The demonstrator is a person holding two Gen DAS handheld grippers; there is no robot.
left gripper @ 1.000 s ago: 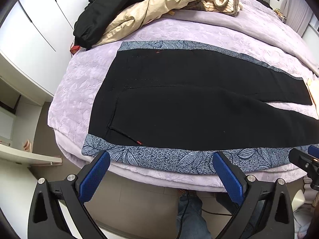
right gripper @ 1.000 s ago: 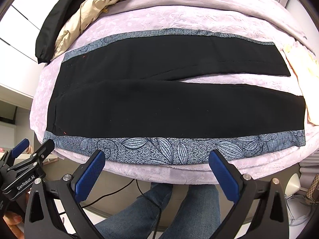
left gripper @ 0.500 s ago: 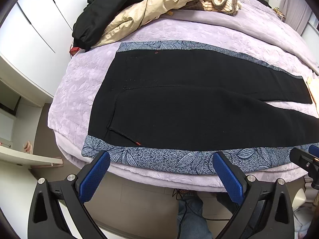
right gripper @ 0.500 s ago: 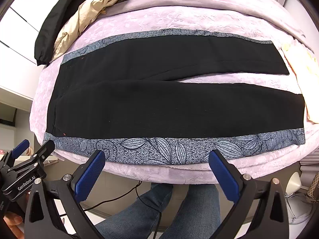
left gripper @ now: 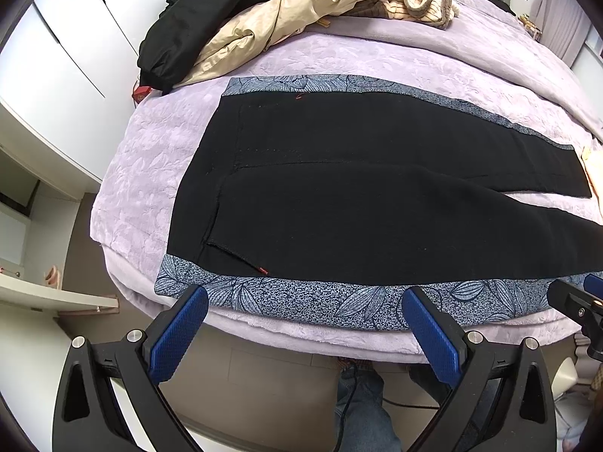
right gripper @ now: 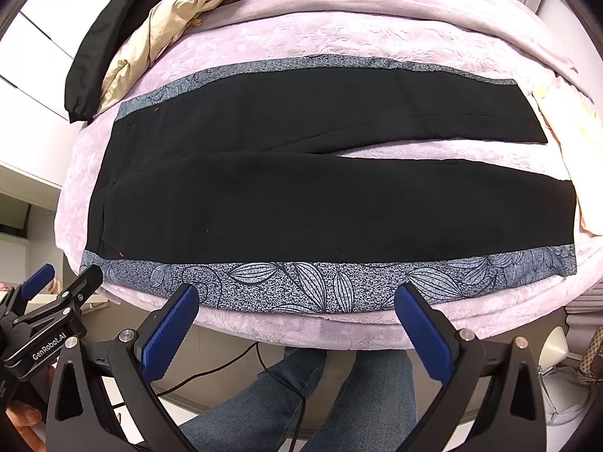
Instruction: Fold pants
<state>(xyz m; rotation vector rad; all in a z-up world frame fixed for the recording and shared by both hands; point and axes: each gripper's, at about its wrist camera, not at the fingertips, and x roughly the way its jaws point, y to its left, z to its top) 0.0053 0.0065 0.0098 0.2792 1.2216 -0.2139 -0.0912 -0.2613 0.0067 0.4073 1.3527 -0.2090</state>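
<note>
Flat on the lilac bed cover (left gripper: pixel 158 158), black pants (left gripper: pixel 358 203) lie spread, waist left, legs right, leaf-print trim along the near edge. Left gripper (left gripper: pixel 305 329) and right gripper (right gripper: pixel 297 326) hover near that edge, jaws wide, empty.

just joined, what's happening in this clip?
A person holds a gripper in each hand over the near edge of a bed to fold the black pants. The pants lie flat and unfolded, legs spread apart, waist to the left, patterned side stripe along the near edge. The left gripper and right gripper are both open and short of the fabric, gripping nothing. Jackets are piled at the far side.
</note>
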